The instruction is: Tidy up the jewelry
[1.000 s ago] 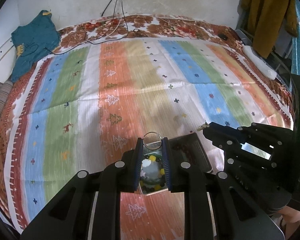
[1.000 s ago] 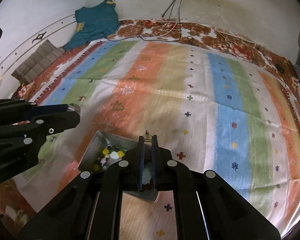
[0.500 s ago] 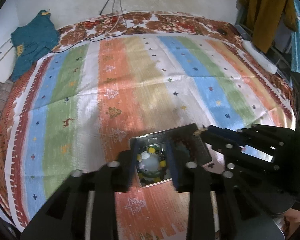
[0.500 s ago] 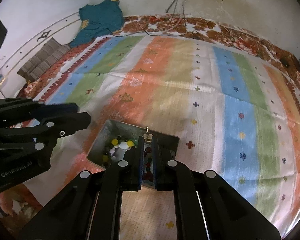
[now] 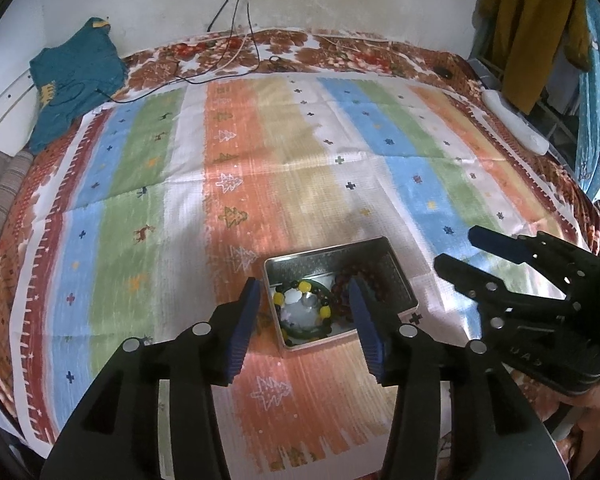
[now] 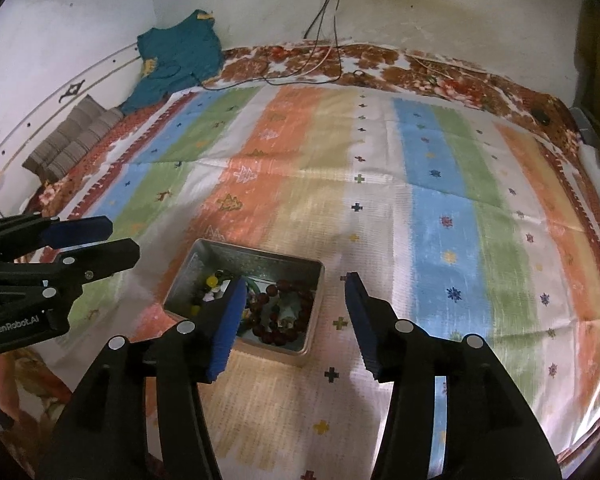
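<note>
Metal tin (image 5: 396, 276), open-topped and rectangular, rests on the striped cloth (image 5: 236, 168) at about 6 o'clock of centre in both wrist views. It contains a dark red bead bracelet (image 6: 278, 314) and a yellow-and-black bead bracelet (image 5: 302, 308), lying side by side. Left gripper (image 5: 305, 326): fingers spread wide, empty, above the near end of the tin. Right gripper (image 6: 294, 322): fingers spread wide, empty, one finger (image 6: 226, 326) over the tin's interior. In the left view, the right gripper sits at 3 o'clock of the tin.
</note>
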The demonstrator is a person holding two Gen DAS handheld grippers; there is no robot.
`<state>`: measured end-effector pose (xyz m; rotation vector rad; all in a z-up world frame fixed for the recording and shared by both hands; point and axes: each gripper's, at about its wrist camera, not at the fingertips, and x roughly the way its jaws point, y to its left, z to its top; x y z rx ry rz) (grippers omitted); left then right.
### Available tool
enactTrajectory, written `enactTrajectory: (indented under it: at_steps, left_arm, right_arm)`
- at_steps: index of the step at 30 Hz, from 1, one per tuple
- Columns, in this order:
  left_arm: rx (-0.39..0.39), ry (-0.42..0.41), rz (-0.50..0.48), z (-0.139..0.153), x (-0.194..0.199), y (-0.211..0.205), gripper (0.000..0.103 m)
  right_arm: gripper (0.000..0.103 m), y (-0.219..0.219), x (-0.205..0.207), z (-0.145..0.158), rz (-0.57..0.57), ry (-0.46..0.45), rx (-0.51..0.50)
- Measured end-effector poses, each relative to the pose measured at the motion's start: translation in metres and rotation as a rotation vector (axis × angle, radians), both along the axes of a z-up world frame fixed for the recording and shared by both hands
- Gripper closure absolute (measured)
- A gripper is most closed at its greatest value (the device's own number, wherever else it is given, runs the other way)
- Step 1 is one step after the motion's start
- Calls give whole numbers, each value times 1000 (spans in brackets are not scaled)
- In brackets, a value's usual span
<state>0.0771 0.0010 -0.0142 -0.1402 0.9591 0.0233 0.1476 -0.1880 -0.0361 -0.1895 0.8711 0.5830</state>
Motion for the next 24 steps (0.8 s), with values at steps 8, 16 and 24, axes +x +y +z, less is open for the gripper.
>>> enactTrajectory:
  at_steps: [8, 16, 24]
  left_arm:
    - [6, -5, -30, 2, -16, -5, 44]
    - [35, -52, -49, 4, -43, -11, 20]
    - [18, -93, -24, 5, -61, -9, 10]
  right_arm:
    - [36, -8, -10, 5, 12, -8, 9]
    - [20, -15, -26, 7, 37, -27, 1]
    - [11, -21, -36, 11, 28, -57, 2]
